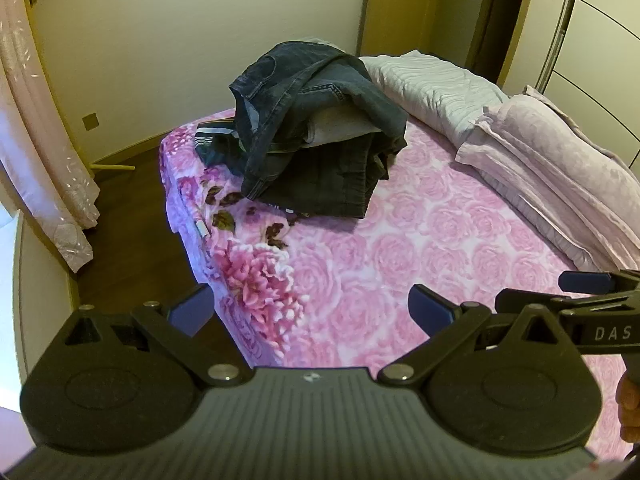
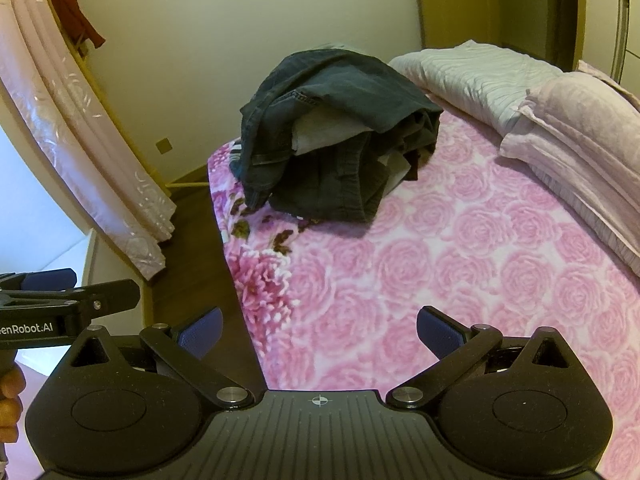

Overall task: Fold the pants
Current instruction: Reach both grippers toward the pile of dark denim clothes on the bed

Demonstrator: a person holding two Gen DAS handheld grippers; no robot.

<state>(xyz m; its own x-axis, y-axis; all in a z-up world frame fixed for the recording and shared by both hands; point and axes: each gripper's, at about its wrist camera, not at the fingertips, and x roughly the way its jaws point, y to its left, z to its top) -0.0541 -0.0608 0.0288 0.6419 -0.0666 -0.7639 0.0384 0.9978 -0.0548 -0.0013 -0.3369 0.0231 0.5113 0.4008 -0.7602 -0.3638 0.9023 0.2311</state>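
Pants [image 1: 316, 128] lie heaped on the far side of the pink bed [image 1: 400, 264] (nothing folded yet) as my left gripper [image 1: 310, 312] and right gripper [image 2: 320, 332], both spread empty, must next reach them.

A bed [image 1: 400, 248] with a pink rose-patterned cover fills the right side of the room, with pale folded bedding [image 1: 432, 92] at its far right. Cream walls [image 1: 160, 40] stand beyond, with a wooden door [image 1: 384, 4] far right, pink curtains [image 1: 44, 152] on the left and a dark wooden floor [image 1: 132, 216] below.
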